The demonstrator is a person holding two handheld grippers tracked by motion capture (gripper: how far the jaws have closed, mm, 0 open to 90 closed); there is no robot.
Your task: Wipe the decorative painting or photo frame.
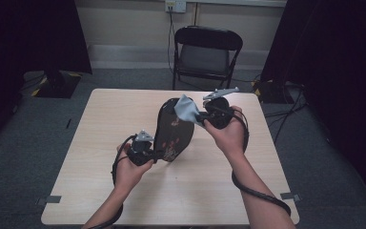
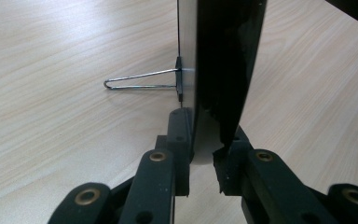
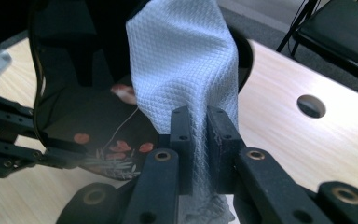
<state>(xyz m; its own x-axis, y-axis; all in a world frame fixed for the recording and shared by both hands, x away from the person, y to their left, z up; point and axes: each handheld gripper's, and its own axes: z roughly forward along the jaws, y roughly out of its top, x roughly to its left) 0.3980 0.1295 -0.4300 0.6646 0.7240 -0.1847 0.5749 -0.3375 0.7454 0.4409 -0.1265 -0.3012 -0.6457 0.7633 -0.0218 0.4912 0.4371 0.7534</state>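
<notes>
Black oval mirror [image 1: 174, 130] with flower print is standing on edge mid-frame on the wooden table [image 1: 100, 157]. Left gripper [image 1: 153, 153] is clamping its lower edge, wire stand [image 2: 140, 79] sticking out left. Right gripper [image 1: 199, 117], upper centre, is pinching a pale blue cloth [image 1: 186, 108] against the mirror top.

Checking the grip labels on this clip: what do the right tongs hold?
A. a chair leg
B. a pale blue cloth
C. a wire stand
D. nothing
B: in the right gripper view the right tongs are shut on a pale blue cloth, held against the black mirror that the left tongs grip upright.
</notes>
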